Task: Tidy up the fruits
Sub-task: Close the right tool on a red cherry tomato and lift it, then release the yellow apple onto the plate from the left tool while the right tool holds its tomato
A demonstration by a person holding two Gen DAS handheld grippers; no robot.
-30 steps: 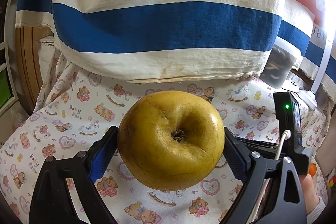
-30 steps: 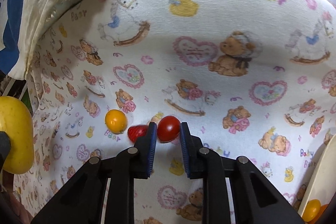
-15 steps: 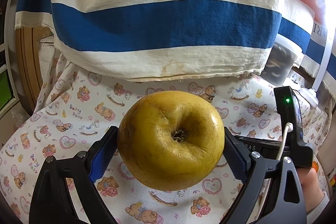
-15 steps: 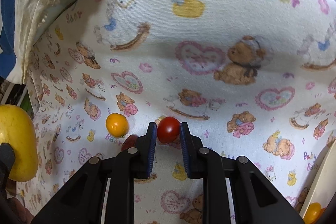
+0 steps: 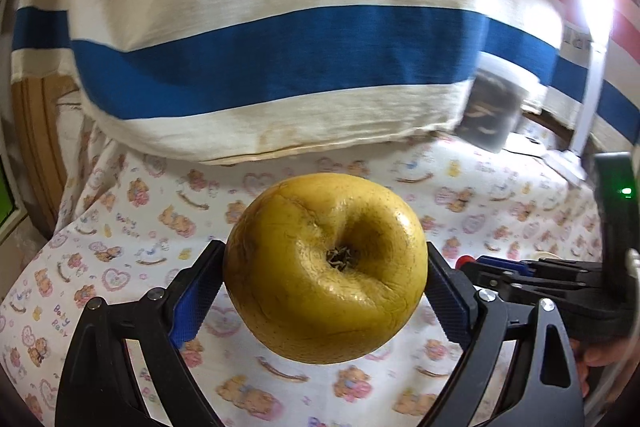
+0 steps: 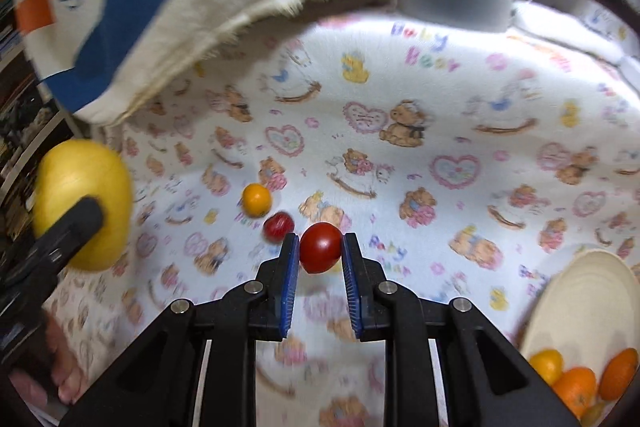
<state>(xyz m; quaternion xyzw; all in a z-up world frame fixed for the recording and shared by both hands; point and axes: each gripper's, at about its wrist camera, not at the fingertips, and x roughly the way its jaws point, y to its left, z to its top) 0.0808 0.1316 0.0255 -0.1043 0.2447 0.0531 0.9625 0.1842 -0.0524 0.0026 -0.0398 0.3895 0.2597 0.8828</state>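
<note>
My left gripper (image 5: pixel 325 287) is shut on a big yellow pear (image 5: pixel 325 279), held above the patterned cloth; the same pear (image 6: pixel 82 203) shows at the left of the right wrist view. A red cherry tomato (image 6: pixel 321 253) sits between the blue pads of my right gripper (image 6: pixel 320 259), which is shut on it and lifted off the cloth. On the cloth behind it lie a small orange tomato (image 6: pixel 256 200) and a red strawberry-like fruit (image 6: pixel 278 225). The right gripper (image 5: pixel 492 265) also shows at the right of the left wrist view, with a red bit of tomato at its tips.
A pale wooden plate (image 6: pixel 588 307) at the lower right holds several small orange fruits (image 6: pixel 576 383). A striped "PARIS" cloth (image 5: pixel 280 39) hangs over the back of the table. A dark lidded jar (image 5: pixel 494 111) and a white lamp arm (image 5: pixel 588 95) stand at the back right.
My right gripper has lifted with the red tomato, pulling away from the cloth, so the plate with orange fruits has come into view. The left gripper keeps still with the pear.
</note>
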